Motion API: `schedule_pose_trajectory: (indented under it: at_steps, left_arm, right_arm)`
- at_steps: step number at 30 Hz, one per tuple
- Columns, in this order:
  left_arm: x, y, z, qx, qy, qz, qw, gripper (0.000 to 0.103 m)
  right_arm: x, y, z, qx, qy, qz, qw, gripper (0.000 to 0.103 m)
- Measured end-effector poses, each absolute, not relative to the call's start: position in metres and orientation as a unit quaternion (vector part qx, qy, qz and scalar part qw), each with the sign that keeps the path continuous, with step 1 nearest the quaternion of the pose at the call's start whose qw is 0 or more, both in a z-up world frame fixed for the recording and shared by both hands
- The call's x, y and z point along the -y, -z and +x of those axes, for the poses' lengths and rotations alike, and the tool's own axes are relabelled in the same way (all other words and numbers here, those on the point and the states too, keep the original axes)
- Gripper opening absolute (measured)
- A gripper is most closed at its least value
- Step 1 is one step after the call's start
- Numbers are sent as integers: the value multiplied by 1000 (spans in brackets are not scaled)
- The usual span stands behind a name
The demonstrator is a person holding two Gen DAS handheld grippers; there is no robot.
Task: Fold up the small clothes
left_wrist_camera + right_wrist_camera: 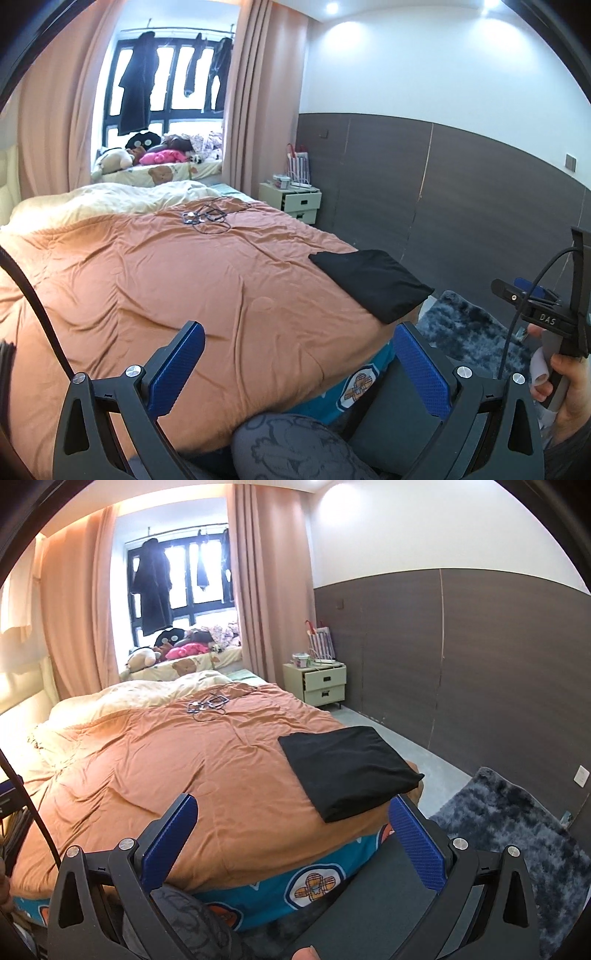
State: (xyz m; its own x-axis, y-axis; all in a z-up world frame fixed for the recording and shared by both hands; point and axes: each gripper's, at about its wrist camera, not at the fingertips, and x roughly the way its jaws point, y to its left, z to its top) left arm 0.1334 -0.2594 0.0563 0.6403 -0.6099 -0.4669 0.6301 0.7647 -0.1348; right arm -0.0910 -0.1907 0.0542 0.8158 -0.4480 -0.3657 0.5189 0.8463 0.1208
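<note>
L gripper (299, 365): blue pads spread wide apart, nothing held between them; it is held above the near edge of the bed, clear of the orange duvet (177, 280). R gripper (295, 834): jaws likewise wide apart and empty, held off the bed's near corner, w/ the patterned teal sheet (332, 871) seen below the duvet edge. In the left wrist view the R unit is seen at far right, gripped by a hand (565, 380).

Task item: a black garment (347, 771) is laid on the duvet near the bed's right-hand corner, just beyond the R gripper's right pad, not touched by either gripper. It is seen as a flat, squared rectangle w/ clean edges, so it is judged already folded. No other loose small clothes are seen on the near bed; a tangle of cables (208, 218) is seen farther up.

Step is judged as between items: one fold done. Next move prob. calls for another piece to be fetched and spread flat on the free duvet area, or the black one to be shifted aside.
</note>
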Motion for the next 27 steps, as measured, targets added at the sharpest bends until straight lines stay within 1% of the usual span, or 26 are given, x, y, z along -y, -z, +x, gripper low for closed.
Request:
schedule_pose_trajectory:
  at_steps: [14, 21, 27]
  left_arm:
    - [206, -23, 92, -249, 295, -4, 923, 102]
    - [183, -6, 78, -257, 283, -34, 923, 102]
    - [174, 7, 73, -260, 258, -34, 930, 102]
  right_arm:
    - [156, -24, -104, -172, 238, 99, 951, 103]
    - [127, -10, -104, -185, 228, 84, 952, 103]
    - [111, -2, -108, -173, 229, 73, 955, 103]
